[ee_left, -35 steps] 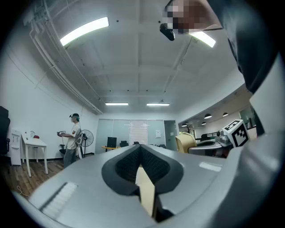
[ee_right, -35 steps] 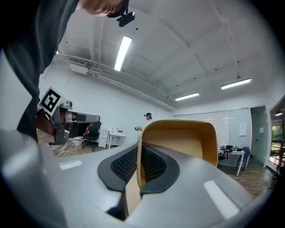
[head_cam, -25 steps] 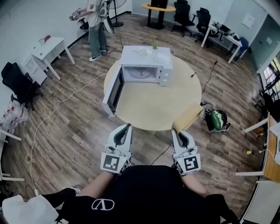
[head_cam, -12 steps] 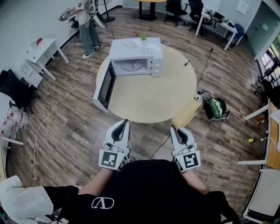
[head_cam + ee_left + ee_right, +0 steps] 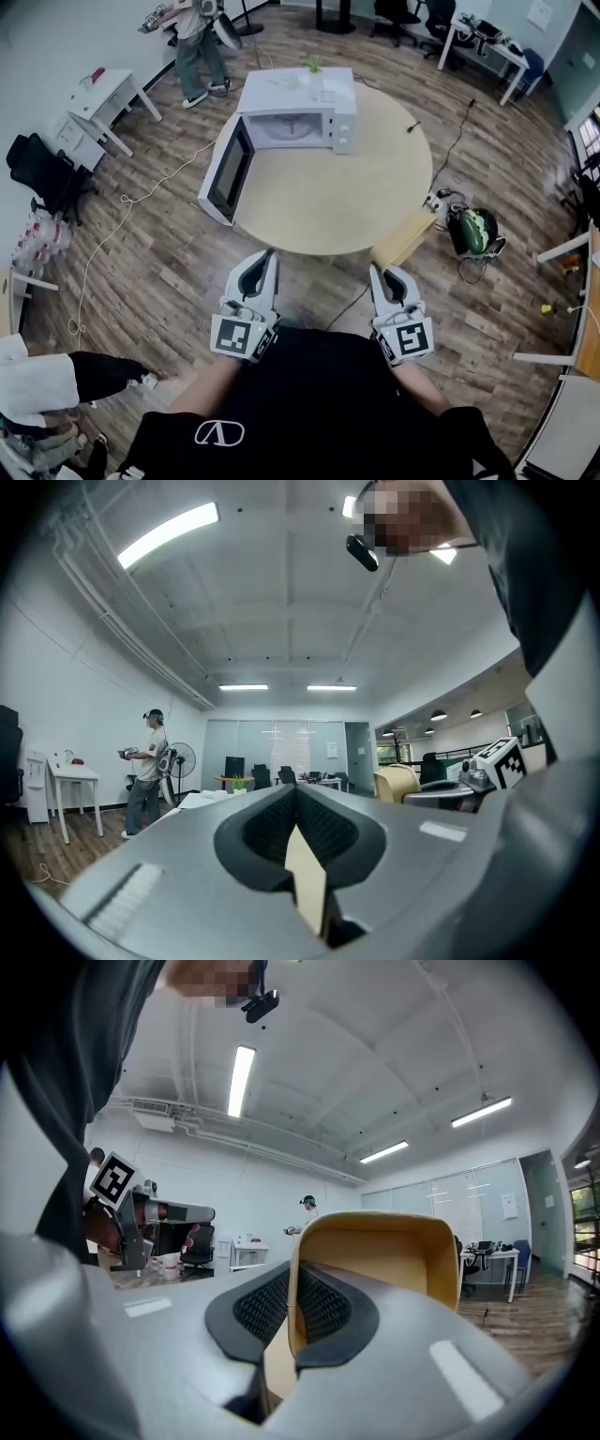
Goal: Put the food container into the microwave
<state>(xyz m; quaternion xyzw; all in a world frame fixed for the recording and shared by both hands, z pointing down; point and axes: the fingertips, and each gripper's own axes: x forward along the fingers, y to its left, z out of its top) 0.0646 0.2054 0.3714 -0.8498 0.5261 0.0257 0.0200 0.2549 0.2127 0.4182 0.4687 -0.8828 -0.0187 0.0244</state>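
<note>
The office floor lay between you and the far round table [image 5: 356,187], where the microwave [image 5: 295,117] stood open, and a cord [image 5: 349,307] by your feet could have tripped you and jolted the container [image 5: 375,1269] loose. Your right gripper [image 5: 292,1283] pinched only its wall. Your left gripper [image 5: 296,803] was closed on a thin pale sliver.

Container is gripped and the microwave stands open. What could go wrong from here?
1. The right gripper pinches the food container by one thin wall only; it might tilt or slip on the way.
2. The microwave door swings out past the table edge; the left gripper could bump it.
3. A cable crosses the floor ahead: a possible trip hazard.
</note>
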